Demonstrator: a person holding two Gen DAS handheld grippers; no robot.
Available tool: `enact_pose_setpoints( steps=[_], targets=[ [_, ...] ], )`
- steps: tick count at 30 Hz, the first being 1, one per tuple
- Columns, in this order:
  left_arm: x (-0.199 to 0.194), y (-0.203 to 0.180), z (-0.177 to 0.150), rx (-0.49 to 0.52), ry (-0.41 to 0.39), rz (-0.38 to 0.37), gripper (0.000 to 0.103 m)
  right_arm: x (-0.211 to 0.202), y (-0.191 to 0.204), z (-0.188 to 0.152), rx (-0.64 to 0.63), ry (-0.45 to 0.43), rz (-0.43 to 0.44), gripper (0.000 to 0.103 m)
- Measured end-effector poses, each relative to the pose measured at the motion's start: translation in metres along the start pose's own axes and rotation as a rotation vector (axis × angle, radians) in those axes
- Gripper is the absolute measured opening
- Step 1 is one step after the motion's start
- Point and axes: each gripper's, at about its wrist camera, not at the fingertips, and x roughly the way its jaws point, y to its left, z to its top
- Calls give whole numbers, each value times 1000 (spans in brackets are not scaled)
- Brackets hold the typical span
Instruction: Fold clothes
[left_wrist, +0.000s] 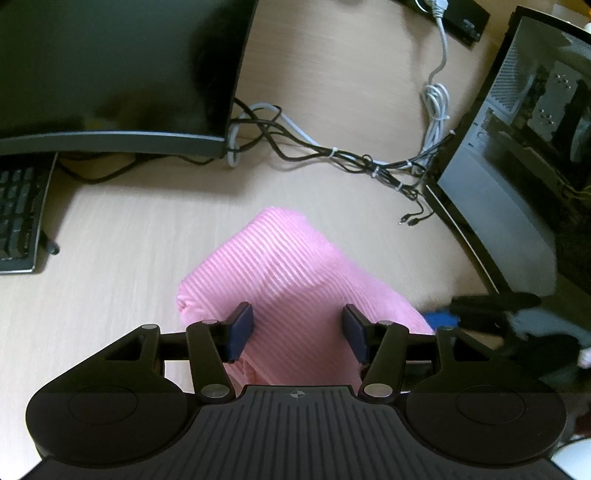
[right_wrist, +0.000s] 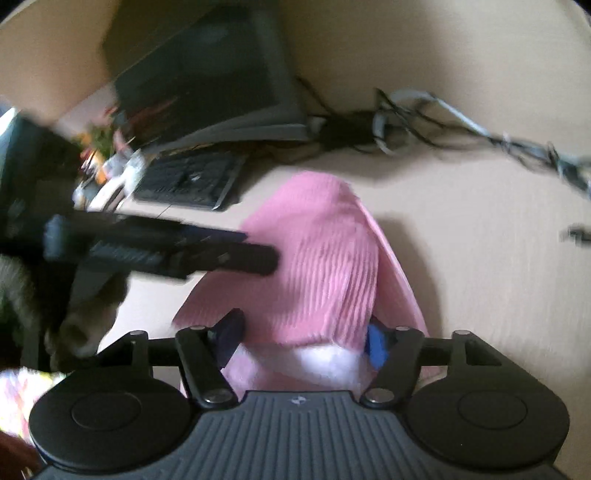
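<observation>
A pale wooden table (left_wrist: 122, 236) carries a dark monitor (left_wrist: 110, 70); a keyboard (left_wrist: 20, 218) lies below the monitor; tangled cables (left_wrist: 332, 153) run right of it toward a computer case (left_wrist: 517, 155).

We see bare bench (left_wrist: 122, 229) left of the pink garment (left_wrist: 284, 273); monitor (left_wrist: 110, 74), keyboard (left_wrist: 18, 218), cables (left_wrist: 332, 155) and computer case (left_wrist: 517, 147) hem in the far side.

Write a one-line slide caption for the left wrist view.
Left gripper open over a folded pink ribbed garment on a light wooden desk, monitor behind.
</observation>
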Motion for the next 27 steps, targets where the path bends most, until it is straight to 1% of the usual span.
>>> enact_pose_setpoints(
  steps=[2, 6, 10, 12, 14, 15, 16, 17, 18, 19, 22, 23, 25, 26, 27],
  targets=[
    [-3, 4, -1, -15, -2, -5, 65, 4, 3, -6, -22, 23, -24, 66],
    [-4, 4, -3, -18, 0, -8, 63, 12, 10, -13, -54, 31, -80, 66],
    [-6, 3, -4, -21, 2, -2, 64, 14, 16, -15, -88, 27, -124, 72],
    [-12, 5, -3, -52, -2, -2, 64, 13, 20, -17, -109, 22, -148, 72],
    [-24, 10, -5, -93, -19, -30, 65, 14, 24, -18, -130, 16, -169, 74],
    [-31, 13, -8, -114, -29, -49, 65, 15, 25, -18, -138, 13, -181, 77],
    [-34, 17, -12, -135, -27, -65, 63, 17, 26, -18, -145, 13, -194, 82],
    [-31, 20, -17, -147, -5, -68, 58, 20, 27, -17, -155, 16, -209, 85],
    [-26, 23, -22, -154, 21, -68, 56, 22, 27, -17, -167, 20, -221, 87],
    [-19, 25, -26, -156, 47, -48, 57, 23, 29, -16, -177, 21, -235, 90],
    [-8, 33, -32, -209, 58, -49, 61, 25, 32, -15, -203, 18, -261, 93],
    [-8, 34, -32, -225, 59, -51, 61, 26, 33, -15, -212, 14, -266, 94],
    [-20, 29, -27, -199, 25, -29, 60, 25, 34, -17, -223, 4, -280, 96],
    [-26, 25, -24, -182, 5, -17, 57, 24, 34, -18, -223, -1, -284, 96],
    [-33, 22, -21, -165, -14, -4, 57, 24, 33, -19, -215, -3, -284, 97]
  ],
)
